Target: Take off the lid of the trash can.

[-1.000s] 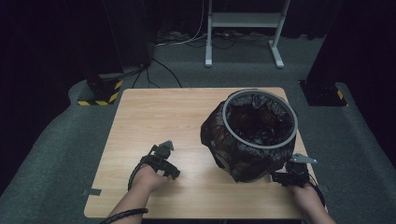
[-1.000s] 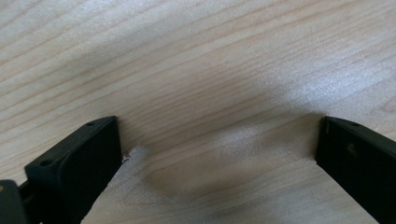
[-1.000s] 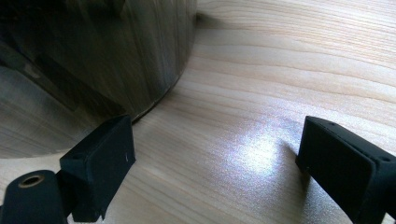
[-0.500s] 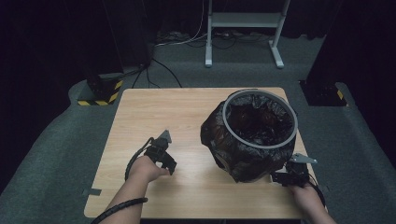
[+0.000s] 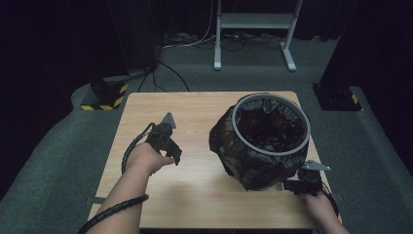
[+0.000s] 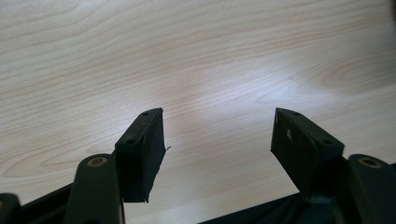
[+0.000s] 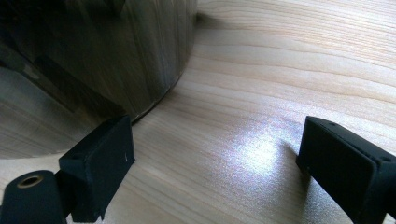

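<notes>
Round grey-rimmed bin lined with a thin black plastic bag (image 5: 265, 141) sits table-right — light, crinkly, slippery; grab bag edge at rim. Left gripper (image 6: 217, 140) closing, empty; right gripper (image 7: 212, 163) spread, empty.

Bare tabletop (image 5: 195, 195) left of the bag-lined bin (image 5: 258, 156)

A light wooden table (image 5: 195, 195) is standing on a grey carpet floor (image 5: 58, 161), and a round bin (image 5: 265, 141) with a black bag (image 5: 229, 146) in it is sitting on the table's right side.
</notes>
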`<state>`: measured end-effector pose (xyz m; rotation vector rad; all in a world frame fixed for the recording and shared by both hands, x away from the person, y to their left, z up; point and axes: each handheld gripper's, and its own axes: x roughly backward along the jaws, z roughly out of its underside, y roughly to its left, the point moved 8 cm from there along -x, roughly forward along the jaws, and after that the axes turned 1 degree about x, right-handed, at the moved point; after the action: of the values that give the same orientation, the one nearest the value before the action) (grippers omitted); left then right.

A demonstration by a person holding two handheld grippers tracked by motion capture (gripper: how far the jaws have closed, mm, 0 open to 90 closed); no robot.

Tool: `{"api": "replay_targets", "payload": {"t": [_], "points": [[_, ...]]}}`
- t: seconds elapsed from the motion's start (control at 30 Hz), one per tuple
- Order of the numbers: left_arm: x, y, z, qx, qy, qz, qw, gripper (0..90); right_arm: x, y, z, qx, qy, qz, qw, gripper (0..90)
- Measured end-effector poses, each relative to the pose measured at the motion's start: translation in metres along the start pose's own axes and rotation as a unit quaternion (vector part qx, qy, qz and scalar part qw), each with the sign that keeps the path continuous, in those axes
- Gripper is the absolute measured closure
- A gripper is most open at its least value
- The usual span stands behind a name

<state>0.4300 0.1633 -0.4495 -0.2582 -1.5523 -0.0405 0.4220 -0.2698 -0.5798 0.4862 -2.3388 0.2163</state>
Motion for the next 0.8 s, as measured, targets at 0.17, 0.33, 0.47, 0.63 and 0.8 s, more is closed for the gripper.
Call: {"api": "replay_targets", "payload": {"t": [0.17, 0.33, 0.47, 0.63, 0.8], "points": [[0.018, -0.008, -0.001, -0.004, -0.002, -0.007, 1.0000, 34.8, 0.000, 0.000, 0.000, -0.001, 0.000, -0.001, 1.0000, 10.4], [0.034, -0.021, -0.004, -0.011, -0.010, -0.007, 0.9999, 34.6, 0.000, 0.000, 0.000, -0.001, 0.000, -0.001, 1.0000, 10.5], [0.049, -0.028, -0.007, -0.018, -0.016, -0.014, 0.9996, 34.5, 0.000, 0.000, 0.000, -0.001, 0.000, -0.001, 1.0000, 10.4], [0.068, -0.038, -0.013, -0.019, -0.025, -0.016, 0.9994, 34.8, 0.000, 0.000, 0.000, 0.000, 0.000, -0.002, 1.0000, 10.4], [0.079, -0.050, -0.018, -0.017, -0.027, -0.013, 0.9994, 35.9, 0.000, 0.000, 0.000, 0.000, 0.000, -0.002, 1.0000, 10.4]]}}
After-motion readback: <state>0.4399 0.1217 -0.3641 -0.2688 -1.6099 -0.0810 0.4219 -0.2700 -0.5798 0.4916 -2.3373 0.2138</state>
